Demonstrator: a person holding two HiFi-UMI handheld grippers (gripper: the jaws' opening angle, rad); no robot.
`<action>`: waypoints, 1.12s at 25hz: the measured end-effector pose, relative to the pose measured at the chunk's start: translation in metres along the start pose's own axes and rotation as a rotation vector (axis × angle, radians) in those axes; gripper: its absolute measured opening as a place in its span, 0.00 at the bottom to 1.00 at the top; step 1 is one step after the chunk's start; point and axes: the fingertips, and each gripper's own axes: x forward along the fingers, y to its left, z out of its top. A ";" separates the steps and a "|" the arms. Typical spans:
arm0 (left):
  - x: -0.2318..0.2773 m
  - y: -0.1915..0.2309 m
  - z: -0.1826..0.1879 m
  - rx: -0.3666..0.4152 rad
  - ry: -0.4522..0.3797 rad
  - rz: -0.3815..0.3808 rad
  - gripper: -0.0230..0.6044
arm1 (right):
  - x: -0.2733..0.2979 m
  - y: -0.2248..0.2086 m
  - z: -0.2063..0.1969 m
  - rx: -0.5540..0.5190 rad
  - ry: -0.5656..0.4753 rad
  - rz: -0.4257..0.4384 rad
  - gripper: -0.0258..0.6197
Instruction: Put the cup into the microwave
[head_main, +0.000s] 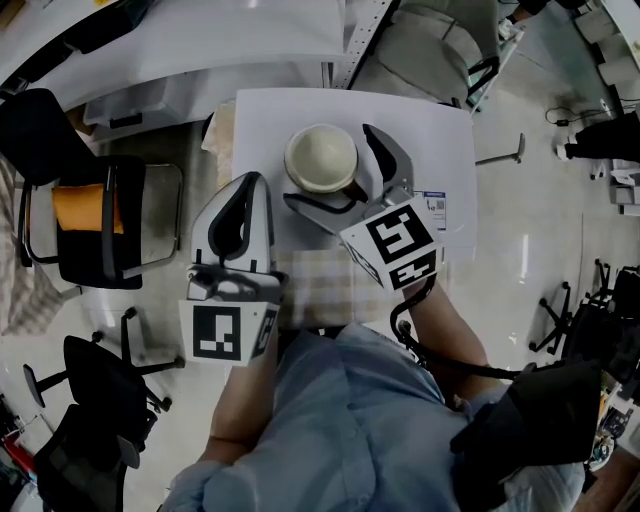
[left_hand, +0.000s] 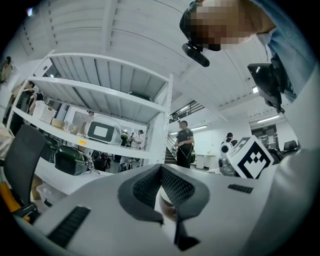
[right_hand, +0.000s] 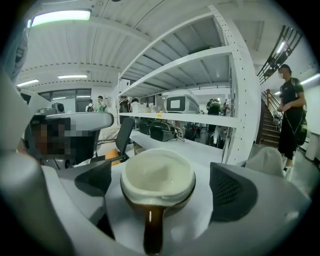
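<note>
A cup (head_main: 321, 157), cream inside and brown outside, stands upright on a white tabletop (head_main: 440, 130). My right gripper (head_main: 330, 168) is open, one jaw on each side of the cup and neither pad touching it. In the right gripper view the cup (right_hand: 157, 176) sits between the dark pads (right_hand: 232, 192), its brown handle pointing back at the camera. My left gripper (head_main: 250, 180) is shut with nothing in it, near the table's left edge, beside the cup. In its own view the left gripper (left_hand: 161, 169) shows its pads together. A white microwave-like appliance (right_hand: 181, 104) sits on a shelf beyond.
Dark office chairs (head_main: 90, 220) stand left of the table, one with an orange cushion. A checked cloth (head_main: 320, 285) lies at the table's near edge. White shelving (left_hand: 100, 95) holds appliances and bags. A person in black (right_hand: 290, 115) stands by the stairs.
</note>
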 end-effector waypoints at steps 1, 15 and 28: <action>0.002 0.001 0.002 -0.010 -0.008 -0.004 0.04 | 0.003 -0.001 -0.001 -0.006 0.011 -0.001 0.93; 0.005 0.017 -0.006 -0.047 -0.013 -0.009 0.04 | 0.028 -0.001 -0.010 -0.003 0.093 -0.022 0.92; 0.003 0.028 -0.019 -0.037 0.040 0.001 0.04 | 0.031 0.000 -0.011 -0.010 0.095 -0.006 0.87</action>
